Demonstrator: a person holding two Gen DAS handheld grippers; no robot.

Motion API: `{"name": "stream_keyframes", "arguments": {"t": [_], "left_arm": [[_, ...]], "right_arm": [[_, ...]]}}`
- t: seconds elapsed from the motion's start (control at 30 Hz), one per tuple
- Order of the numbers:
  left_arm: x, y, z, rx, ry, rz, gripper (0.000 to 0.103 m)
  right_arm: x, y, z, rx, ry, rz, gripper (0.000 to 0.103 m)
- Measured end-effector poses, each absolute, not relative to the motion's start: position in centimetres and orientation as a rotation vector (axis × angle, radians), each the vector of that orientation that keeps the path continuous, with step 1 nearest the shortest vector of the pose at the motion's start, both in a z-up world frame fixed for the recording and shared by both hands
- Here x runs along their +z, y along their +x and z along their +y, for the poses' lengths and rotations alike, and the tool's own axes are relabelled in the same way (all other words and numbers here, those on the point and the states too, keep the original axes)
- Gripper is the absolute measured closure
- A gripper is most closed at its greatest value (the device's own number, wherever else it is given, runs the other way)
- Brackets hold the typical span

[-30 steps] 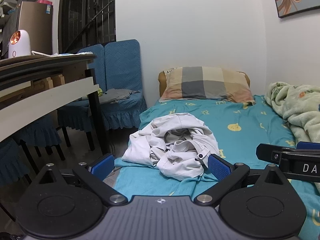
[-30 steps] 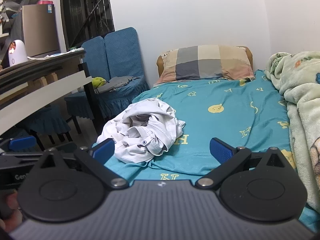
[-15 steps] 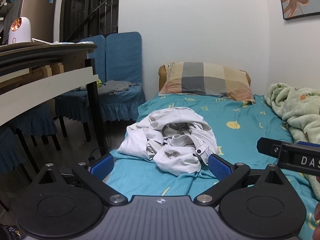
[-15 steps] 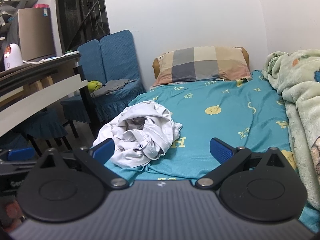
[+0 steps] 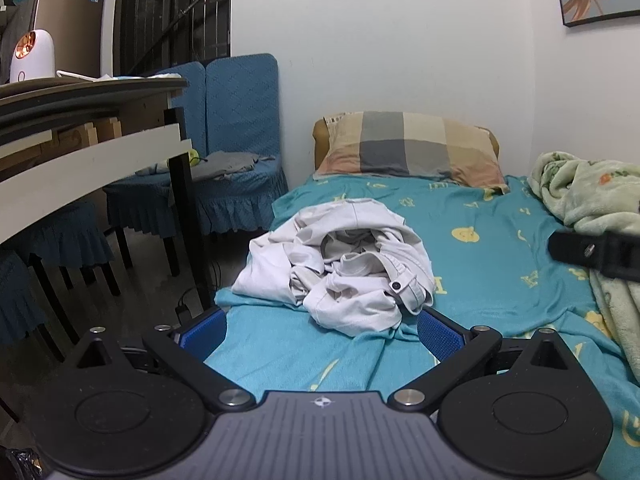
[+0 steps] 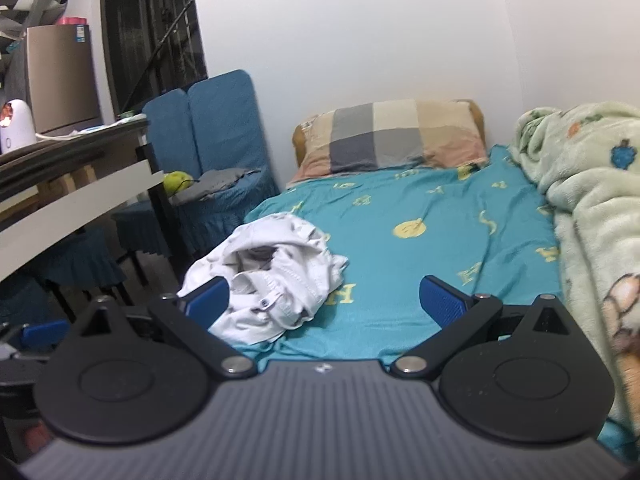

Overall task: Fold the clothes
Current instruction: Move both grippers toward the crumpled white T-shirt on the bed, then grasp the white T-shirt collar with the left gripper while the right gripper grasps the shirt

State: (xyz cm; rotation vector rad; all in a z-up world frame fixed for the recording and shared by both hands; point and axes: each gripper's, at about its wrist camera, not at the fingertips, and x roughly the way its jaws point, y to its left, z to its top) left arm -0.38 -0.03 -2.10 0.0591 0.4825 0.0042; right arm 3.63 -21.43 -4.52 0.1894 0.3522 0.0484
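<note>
A crumpled pale grey-white garment (image 5: pixel 340 264) with a buttoned waistband lies in a heap near the left edge of the teal bed sheet (image 5: pixel 500 248). My left gripper (image 5: pixel 320 334) is open, its blue pads spread wide just short of the heap's near edge, holding nothing. In the right wrist view the same garment (image 6: pixel 268 276) sits left of centre. My right gripper (image 6: pixel 324 300) is open too; its left pad overlaps the heap's near side in the image and its right pad is over bare sheet (image 6: pixel 440 248). The right gripper's black body (image 5: pixel 592 252) shows at the left wrist view's right edge.
A checked pillow (image 5: pixel 412 148) lies at the head of the bed against the white wall. A pale green fleece blanket (image 6: pixel 592 208) is piled along the right side. Left of the bed stand a table (image 5: pixel 100 128) and blue-covered chairs (image 5: pixel 232 152).
Both grippers have drifted a little nearer the garment and lower, so the heap looks larger. Both stay open and the garment has not moved.
</note>
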Motion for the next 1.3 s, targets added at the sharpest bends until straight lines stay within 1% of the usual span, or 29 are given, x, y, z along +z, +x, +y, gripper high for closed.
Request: {"name": "stream_keyframes", "arguments": {"t": [0.1, 0.2, 0.37, 0.47, 0.73, 0.83, 0.97, 1.07, 1.1, 1.17, 1.23, 1.27, 1.3], "left_arm": [[-2.4, -0.2, -0.3, 0.000, 0.068, 0.496, 0.001], [-2.6, 0.0, -0.3, -0.024, 0.058, 0.508, 0.006], [-3.0, 0.5, -0.9, -0.036, 0.068, 0.529, 0.007], [-3.2, 1.5, -1.5, -0.043, 0.064, 0.550, 0.007], [-4.6, 8.7, -3.0, -0.098, -0.050, 0.657, 0.010], [-5.7, 11.9, -3.4, -0.107, -0.126, 0.691, 0.015], [-7.8, 15.8, -4.2, -0.099, -0.173, 0.739, 0.018], [-9.4, 18.2, -4.5, -0.081, -0.191, 0.759, 0.026], [-9.9, 18.9, -4.6, -0.074, -0.192, 0.767, 0.030], [-10.8, 20.1, -4.8, -0.061, -0.191, 0.779, 0.041], [-11.4, 20.8, -4.8, -0.051, -0.175, 0.784, 0.061], [-11.6, 21.1, -4.8, -0.047, -0.167, 0.785, 0.064], [-11.7, 21.2, -4.6, -0.046, -0.158, 0.784, 0.071]], "right_arm": [[-4.2, 3.4, -22.0, 0.045, 0.203, 0.341, 0.000], [-4.1, 3.3, -22.4, 0.052, 0.218, 0.342, 0.000], [-4.4, 3.6, -22.4, 0.031, 0.174, 0.409, 0.000], [-4.3, 3.4, -23.0, 0.019, 0.196, 0.416, 0.000], [-3.6, 3.1, -25.1, -0.002, 0.271, 0.407, 0.000], [-3.7, 3.4, -25.3, 0.000, 0.283, 0.415, 0.000], [-4.2, 4.2, -25.6, 0.005, 0.307, 0.438, 0.000], [-4.7, 4.9, -25.8, 0.008, 0.322, 0.455, 0.000], [-4.9, 5.0, -25.9, 0.009, 0.325, 0.459, 0.000], [-5.3, 5.5, -26.1, 0.006, 0.334, 0.470, 0.000], [-5.5, 6.1, -26.2, 0.006, 0.344, 0.477, 0.000], [-5.6, 6.3, -26.2, 0.005, 0.344, 0.479, 0.000], [-5.7, 6.6, -26.3, 0.003, 0.344, 0.481, 0.000]]}}
